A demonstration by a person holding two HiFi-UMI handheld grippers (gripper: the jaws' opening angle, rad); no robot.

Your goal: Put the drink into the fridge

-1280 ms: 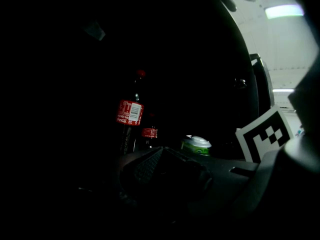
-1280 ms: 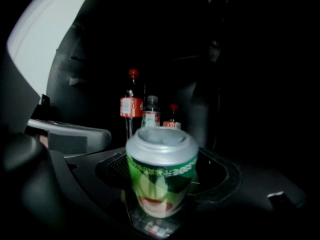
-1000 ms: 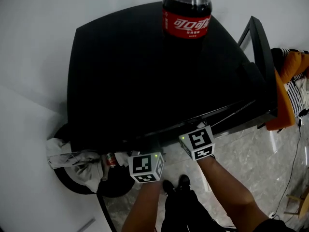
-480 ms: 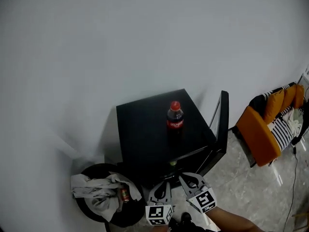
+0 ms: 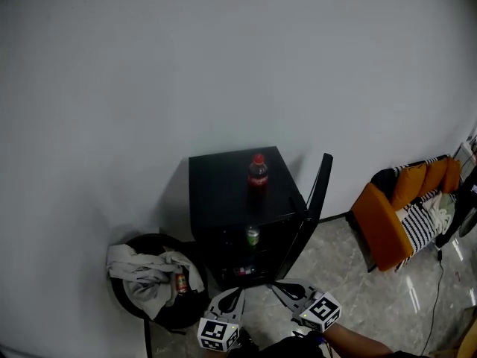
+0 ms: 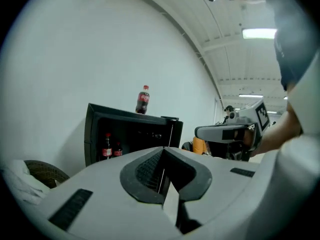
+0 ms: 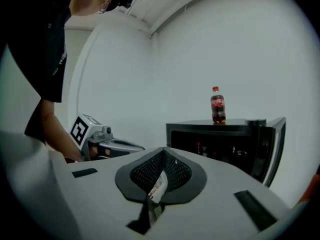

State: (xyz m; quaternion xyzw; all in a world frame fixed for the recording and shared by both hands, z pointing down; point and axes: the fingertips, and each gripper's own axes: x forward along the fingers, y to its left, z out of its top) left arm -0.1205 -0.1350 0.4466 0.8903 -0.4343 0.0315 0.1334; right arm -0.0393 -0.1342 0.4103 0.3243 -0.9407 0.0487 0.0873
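Note:
A cola bottle with a red cap [image 5: 258, 172] stands upright on top of the black mini fridge [image 5: 223, 189], whose door [image 5: 311, 202] hangs open to the right. Inside, a green drink [image 5: 253, 236] sits on a shelf, and the left gripper view shows two small cola bottles [image 6: 107, 146] on a shelf. My left gripper [image 5: 235, 295] and right gripper [image 5: 279, 286] are low in front of the fridge, well short of it, both shut and empty. The bottle [image 6: 143, 99] [image 7: 217, 105] shows in both gripper views, far beyond the shut jaws [image 6: 162, 151] [image 7: 162, 153].
A round black bin [image 5: 127, 298] with crumpled cloth [image 5: 145, 278] stands left of the fridge. An orange sofa [image 5: 387, 222] with a striped cushion is at the right. A white wall runs behind the fridge. The floor is glossy grey tile [image 5: 350, 289].
The head view has drawn far back from the fridge top, so the whole fridge and open door now show. Both grippers have come away from the fridge front.

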